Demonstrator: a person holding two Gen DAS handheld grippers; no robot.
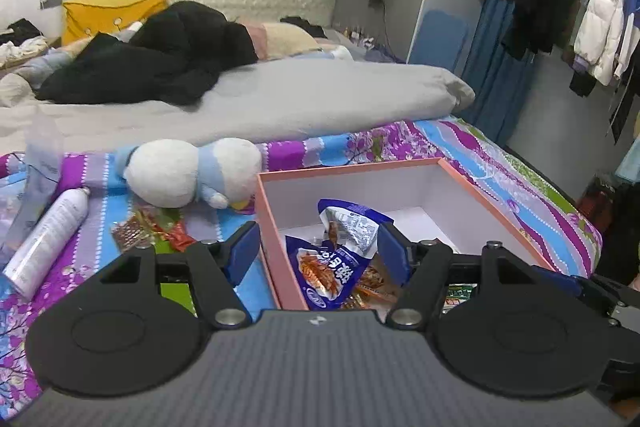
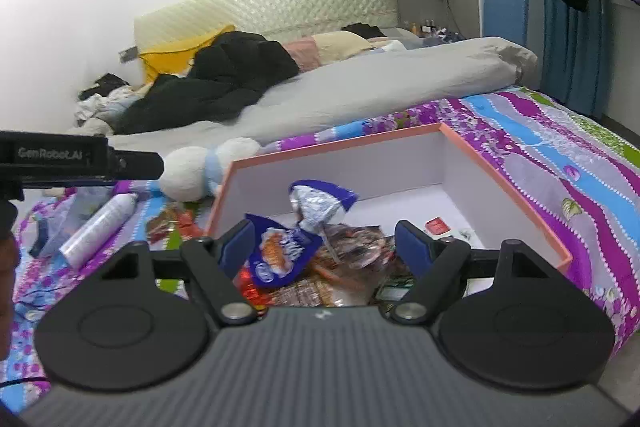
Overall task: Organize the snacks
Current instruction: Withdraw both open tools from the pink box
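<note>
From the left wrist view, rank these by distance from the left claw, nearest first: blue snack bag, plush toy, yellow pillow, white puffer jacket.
Measured from the left claw, whose fingers stand open:
1. blue snack bag, in the pink box, between the fingers.
2. plush toy, on the bedspread left of the box.
3. yellow pillow, at the headboard, far left.
The white puffer jacket hangs far right; too close to call against the pillow.

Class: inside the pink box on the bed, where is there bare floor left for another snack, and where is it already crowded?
The pink box has bare white floor along its far wall and right corner, beyond the small red packet. Its near side is crowded: the blue snack bag lies on piled wrappers.
</note>
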